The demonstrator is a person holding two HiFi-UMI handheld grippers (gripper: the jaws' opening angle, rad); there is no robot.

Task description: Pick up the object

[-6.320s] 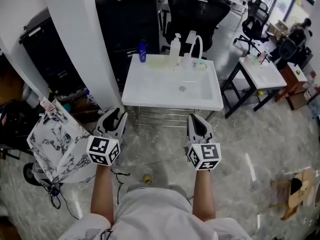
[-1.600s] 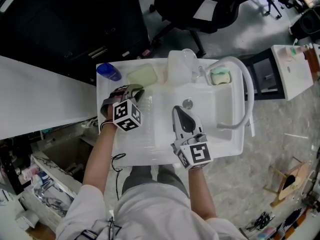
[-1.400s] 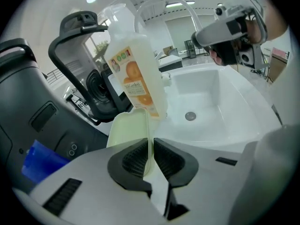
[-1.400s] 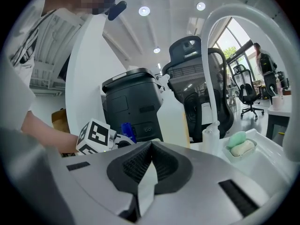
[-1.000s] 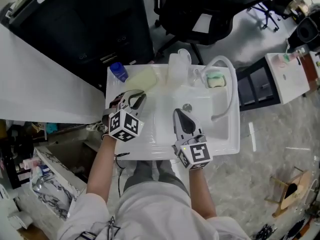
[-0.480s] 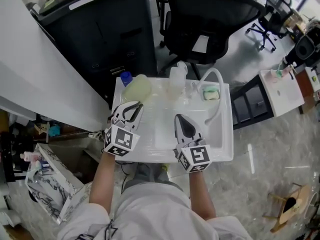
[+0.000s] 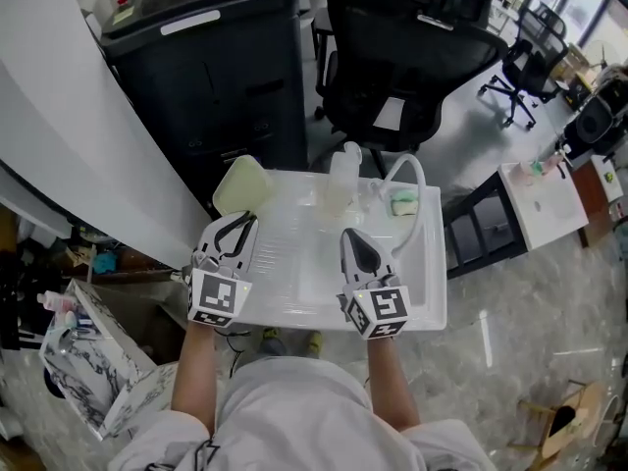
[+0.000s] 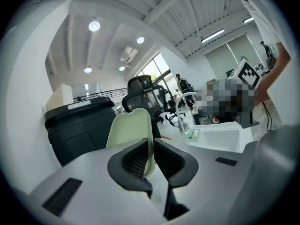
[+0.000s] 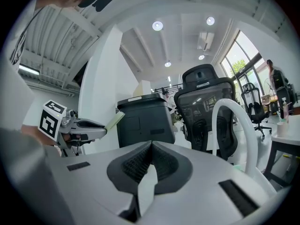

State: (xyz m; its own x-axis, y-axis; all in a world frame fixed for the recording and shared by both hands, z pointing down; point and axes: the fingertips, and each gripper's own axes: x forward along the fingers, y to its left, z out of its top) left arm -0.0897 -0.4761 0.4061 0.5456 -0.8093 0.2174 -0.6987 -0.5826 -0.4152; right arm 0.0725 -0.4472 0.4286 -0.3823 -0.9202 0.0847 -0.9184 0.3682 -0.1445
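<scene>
In the head view, your left gripper (image 7: 235,226) is clamped on the near edge of the pale green board (image 7: 242,183). The board sits over the back left corner of the white sink (image 7: 294,307). Your right gripper (image 7: 353,235) hovers over the sink's middle with its jaws together, holding nothing. At the back of the sink stand a clear spray bottle (image 7: 343,178), a white arched faucet (image 7: 413,186) and a green sponge (image 7: 403,204). Behind them are a black cabinet (image 7: 211,67) and a black office chair (image 7: 392,57).

In the left gripper view, the left gripper (image 8: 151,156) pinches the board (image 8: 131,130), which stands upright between both pads. The cabinet (image 8: 77,125) and chair (image 8: 143,95) lie beyond.

In the right gripper view, the right gripper (image 9: 151,158) shows its ribbed pads pressed together, with nothing between them. Off to its left, your left gripper (image 9: 77,125) holds the board (image 9: 114,118) tilted upward, clear of the surface. The faucet (image 9: 234,125) arches at right.
</scene>
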